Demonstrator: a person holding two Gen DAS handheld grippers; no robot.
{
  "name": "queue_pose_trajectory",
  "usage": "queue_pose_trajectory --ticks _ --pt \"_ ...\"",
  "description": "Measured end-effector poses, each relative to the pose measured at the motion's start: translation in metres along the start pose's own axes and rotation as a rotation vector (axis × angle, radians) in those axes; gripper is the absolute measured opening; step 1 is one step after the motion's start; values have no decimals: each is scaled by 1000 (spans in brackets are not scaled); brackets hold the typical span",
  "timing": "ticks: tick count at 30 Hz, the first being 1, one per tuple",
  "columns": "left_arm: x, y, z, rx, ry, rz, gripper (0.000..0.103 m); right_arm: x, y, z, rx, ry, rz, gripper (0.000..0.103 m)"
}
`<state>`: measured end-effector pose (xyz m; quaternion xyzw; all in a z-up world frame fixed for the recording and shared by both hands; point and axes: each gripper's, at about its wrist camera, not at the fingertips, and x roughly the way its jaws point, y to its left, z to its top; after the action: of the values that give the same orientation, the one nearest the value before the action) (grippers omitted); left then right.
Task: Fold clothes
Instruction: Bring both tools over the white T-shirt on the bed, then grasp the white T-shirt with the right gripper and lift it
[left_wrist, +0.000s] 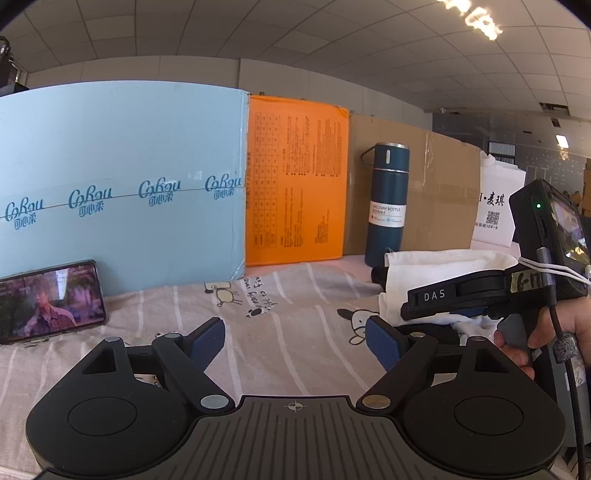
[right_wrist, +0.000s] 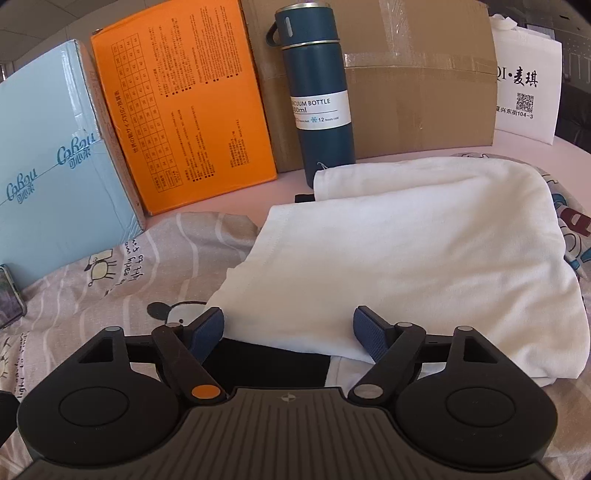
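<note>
A folded white garment (right_wrist: 424, 251) lies on a beige striped sheet (right_wrist: 155, 258) printed with cartoon animals. A black garment (right_wrist: 266, 365) shows under its near edge. In the right wrist view my right gripper (right_wrist: 288, 314) sits low at that near edge. Its blue pads (right_wrist: 369, 332) stand apart, with the white hem between them and no visible squeeze. My left gripper (left_wrist: 293, 328) is open over bare sheet (left_wrist: 280, 295), nothing between its pads. In the left wrist view the white garment (left_wrist: 443, 262) lies to the right, with the right gripper's finger (left_wrist: 432, 295) over it, held by a hand (left_wrist: 554, 332).
Along the back stand a light blue box (left_wrist: 122, 177), an orange box (left_wrist: 295, 181), a cardboard box (left_wrist: 436, 184), a dark blue vacuum bottle (right_wrist: 317, 96) and a white bag (right_wrist: 524, 88). A phone (left_wrist: 48, 299) playing video leans at the left. A printed cloth (right_wrist: 569, 221) lies right of the white garment.
</note>
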<state>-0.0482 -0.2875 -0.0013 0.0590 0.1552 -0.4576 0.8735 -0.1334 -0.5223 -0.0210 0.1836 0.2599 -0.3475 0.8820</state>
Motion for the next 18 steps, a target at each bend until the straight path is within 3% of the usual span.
queue_pose_trajectory --ticks 1,5,9,11,12,13,14,18 --pt "2 -1 0 -3 4 -3 85 -1 -2 -1 -1 -12 -4 57" --pt "11 -4 2 -21 10 -22 85 -1 -23 1 79 -26 18 2" --pt "21 -11 5 -35 28 -50 85 -7 -42 2 172 -41 75 1" --pt "28 -13 6 -46 50 -62 85 -13 -46 3 195 -60 121 6" --pt "32 -14 6 -51 62 -67 85 -16 -46 3 195 -63 137 15" --pt "35 -15 6 -52 75 -69 85 -17 -43 3 179 -61 150 50" --pt "38 -15 7 -52 87 -73 85 -19 -38 2 158 -64 167 70" --pt "46 -20 6 -35 126 -108 85 -13 -15 -2 22 -58 149 68"
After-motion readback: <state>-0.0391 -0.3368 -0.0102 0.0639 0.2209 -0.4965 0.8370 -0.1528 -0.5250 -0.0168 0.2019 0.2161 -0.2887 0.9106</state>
